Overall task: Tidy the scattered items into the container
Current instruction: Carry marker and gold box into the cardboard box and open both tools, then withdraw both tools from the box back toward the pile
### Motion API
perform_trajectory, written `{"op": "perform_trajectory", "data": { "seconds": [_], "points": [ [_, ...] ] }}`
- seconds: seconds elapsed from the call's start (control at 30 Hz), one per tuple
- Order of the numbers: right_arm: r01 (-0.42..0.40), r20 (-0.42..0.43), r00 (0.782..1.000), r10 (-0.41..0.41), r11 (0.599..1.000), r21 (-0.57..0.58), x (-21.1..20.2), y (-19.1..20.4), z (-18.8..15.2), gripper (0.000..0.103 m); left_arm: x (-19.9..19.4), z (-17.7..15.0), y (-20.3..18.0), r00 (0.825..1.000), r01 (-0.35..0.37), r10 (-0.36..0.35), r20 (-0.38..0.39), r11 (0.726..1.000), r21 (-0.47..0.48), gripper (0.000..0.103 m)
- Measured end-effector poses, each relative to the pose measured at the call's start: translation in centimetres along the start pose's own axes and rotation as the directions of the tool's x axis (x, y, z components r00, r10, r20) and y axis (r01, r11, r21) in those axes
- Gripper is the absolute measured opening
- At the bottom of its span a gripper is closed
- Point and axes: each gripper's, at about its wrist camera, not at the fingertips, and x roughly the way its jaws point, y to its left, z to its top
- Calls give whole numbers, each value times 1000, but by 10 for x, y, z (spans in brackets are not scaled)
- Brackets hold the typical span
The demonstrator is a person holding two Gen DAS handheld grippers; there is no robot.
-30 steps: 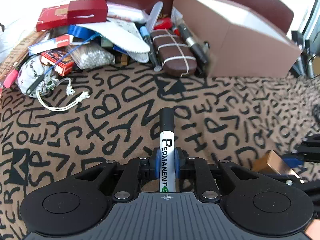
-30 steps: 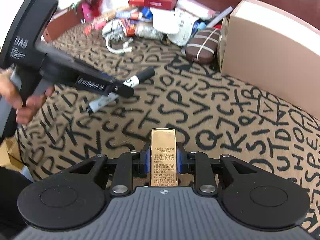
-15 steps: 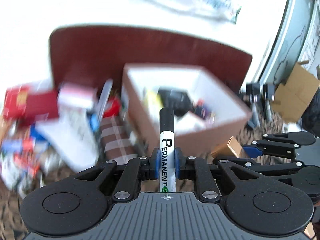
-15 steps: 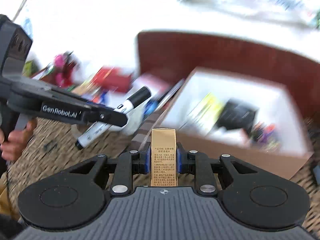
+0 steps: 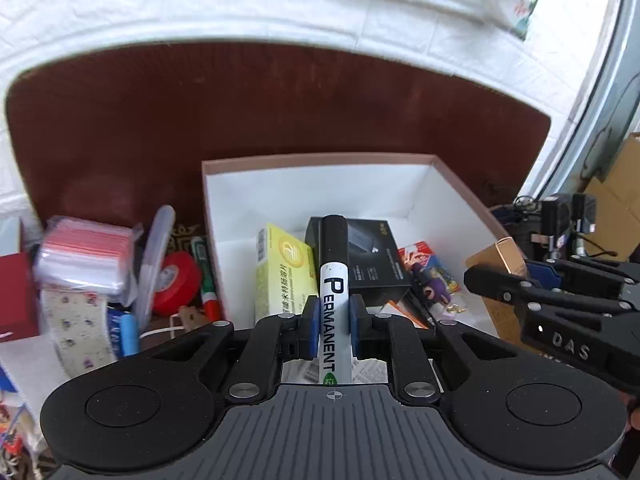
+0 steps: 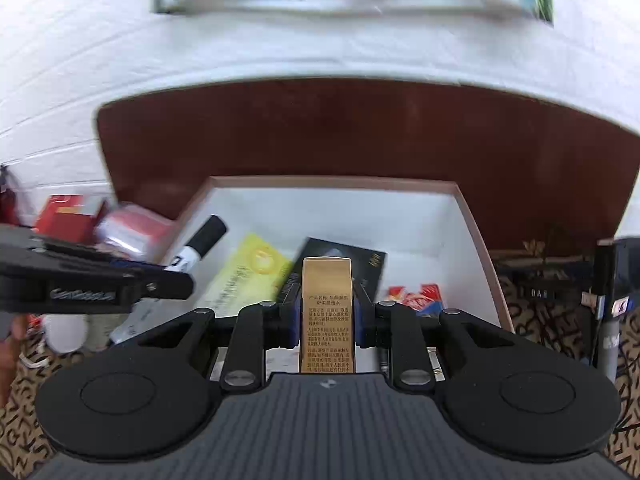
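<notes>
My left gripper (image 5: 334,322) is pinched on a marker (image 5: 333,280), smooth round barrel w/ black cap, tip out over the box (image 5: 320,159). Right gripper (image 6: 326,312) is clamped on a gold carton (image 6: 326,312), glossy, square-edged, also over the box. Box is pink card, white inside, open top; yellow pack (image 5: 280,268) and black case (image 5: 372,256) lie in the bottom, far half bare. Clutter pile (image 5: 100,272) is just left of it. Letter-print cloth (image 6: 560,320) underneath, brown panel (image 5: 280,100) and white wall (image 5: 160,4) behind.

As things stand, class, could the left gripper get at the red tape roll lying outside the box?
Probably not: the left gripper is shut on the marker, so its jaws are occupied. The red tape roll itself lies uncovered.
</notes>
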Motion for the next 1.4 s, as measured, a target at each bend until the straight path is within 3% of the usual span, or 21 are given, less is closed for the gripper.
{"op": "perform_trajectory", "data": {
  "seconds": [0.2,0.23,0.27,0.3,0.33,0.37,0.4,0.53,0.7,1.03,1.2,1.4],
  "points": [
    [36,-78,996,-34,999,29,38,-19,-13,27,37,0,3,999,0,0,-54,1000,-6,12],
    [41,-86,996,-39,999,27,42,-20,-15,27,41,-1,4,998,-3,3,-62,1000,-5,24],
    [41,-95,995,-39,999,22,46,-21,-16,28,43,-2,4,998,-10,10,-63,1000,-4,43],
    [41,-102,994,-39,999,18,48,-21,-16,33,44,-2,4,998,-21,21,-58,1000,-5,57],
    [45,-94,995,-43,999,19,47,-21,-17,58,42,-3,5,999,-23,23,-44,1000,-5,84],
    [52,-72,996,-50,999,17,45,-20,-17,71,39,-5,4,1000,-9,9,-22,1000,2,96],
    [62,-29,998,-62,998,9,39,-19,-19,85,34,-6,2,1000,1,-1,-7,1000,11,100],
    [57,8,998,-57,998,-15,25,-12,-22,88,24,-10,-6,1000,-4,4,2,1000,31,102],
    [84,7,996,-84,996,-8,16,-6,-28,95,17,-17,-1,1000,25,-25,-11,999,-28,102],
    [5,4,1000,-5,1000,-27,-16,20,-32,100,-26,-36,-1,999,48,-47,27,998,-42,101],
    [-26,25,999,29,996,-86,-39,59,-40,101,-70,-70,15,996,26,-19,87,997,-74,101],
    [-68,19,997,73,979,-195,-51,121,-66,102,-113,-127,52,994,-32,48,101,988,-153,101]
  ]
}}
